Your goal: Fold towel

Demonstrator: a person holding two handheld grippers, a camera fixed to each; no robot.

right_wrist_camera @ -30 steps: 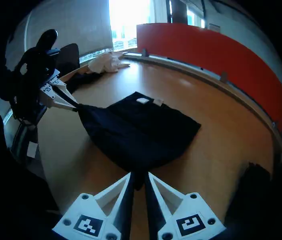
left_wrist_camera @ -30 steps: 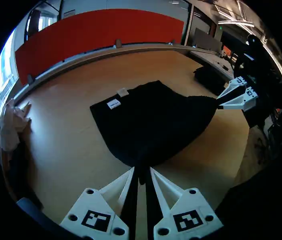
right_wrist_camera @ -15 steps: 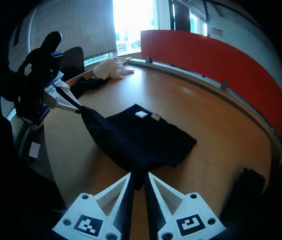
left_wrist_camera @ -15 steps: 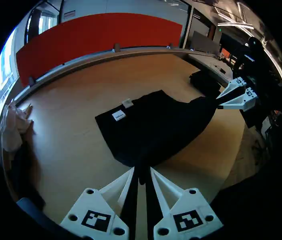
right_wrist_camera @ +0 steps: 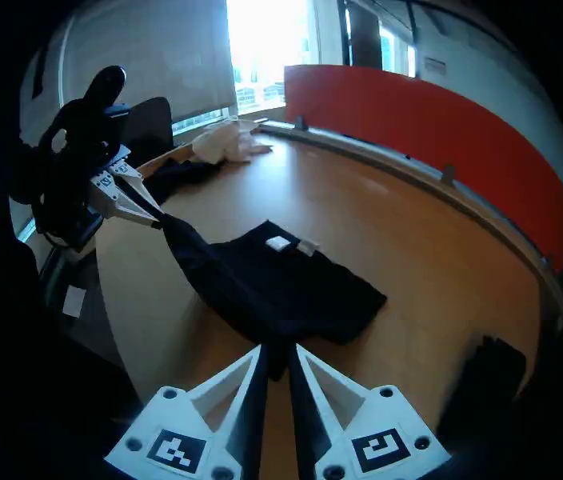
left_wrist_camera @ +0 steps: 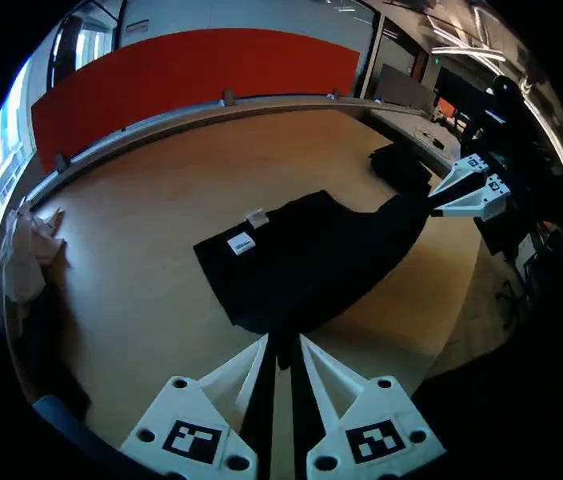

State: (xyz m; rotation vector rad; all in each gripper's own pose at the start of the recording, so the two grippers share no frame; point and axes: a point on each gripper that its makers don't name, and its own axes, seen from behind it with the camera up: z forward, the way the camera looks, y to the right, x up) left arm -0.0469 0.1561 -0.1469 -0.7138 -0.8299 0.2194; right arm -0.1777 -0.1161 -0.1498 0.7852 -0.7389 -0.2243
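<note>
We pinched the dark towel with left gripper and right gripper; white tags unreadable, pale cloth lay upper left

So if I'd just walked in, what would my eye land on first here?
Most striking is the black towel, stretched between the left gripper and the right gripper, each with jaws shut on a corner, its far part lying on the wooden table. Behind it, a long red partition runs along the table's far edge, and a pale crumpled cloth lies at the window end.
</note>
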